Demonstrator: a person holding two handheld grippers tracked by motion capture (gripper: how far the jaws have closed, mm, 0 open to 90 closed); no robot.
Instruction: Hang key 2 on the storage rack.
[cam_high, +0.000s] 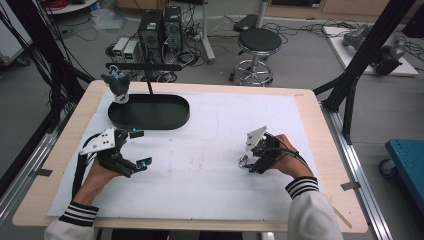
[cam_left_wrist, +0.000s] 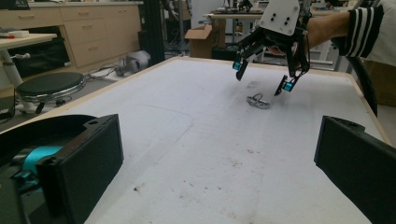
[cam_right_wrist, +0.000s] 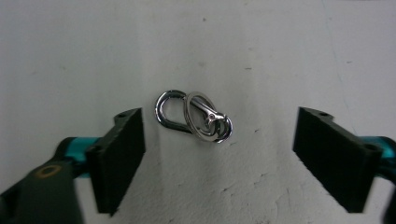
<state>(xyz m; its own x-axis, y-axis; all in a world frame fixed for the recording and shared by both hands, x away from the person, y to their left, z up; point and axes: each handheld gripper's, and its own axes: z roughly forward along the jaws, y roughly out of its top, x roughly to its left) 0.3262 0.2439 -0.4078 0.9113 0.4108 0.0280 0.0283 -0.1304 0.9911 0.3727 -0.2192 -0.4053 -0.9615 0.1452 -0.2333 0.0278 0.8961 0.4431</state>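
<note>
A small silver clasp with a key ring (cam_right_wrist: 211, 117) lies flat on the white mat (cam_high: 215, 140), right of the table's middle. My right gripper (cam_right_wrist: 219, 158) hovers just over it, open, one jaw on each side and neither touching the metal. From above, the right gripper (cam_high: 247, 164) sits at the clasp (cam_high: 243, 161). My left gripper (cam_high: 141, 148) rests open at the left of the mat with nothing between its jaws. The left gripper view looks across the mat at the right gripper (cam_left_wrist: 264, 77) poised over the clasp (cam_left_wrist: 258, 101), beyond the left gripper (cam_left_wrist: 217, 172) itself.
A black oval base (cam_high: 149, 111) stands at the back left with a thin post and crossbar (cam_high: 144, 66). A small dark plush charm (cam_high: 118, 82) hangs from the bar's left end. A stool (cam_high: 257, 42) and computers (cam_high: 160, 27) stand on the floor behind the table.
</note>
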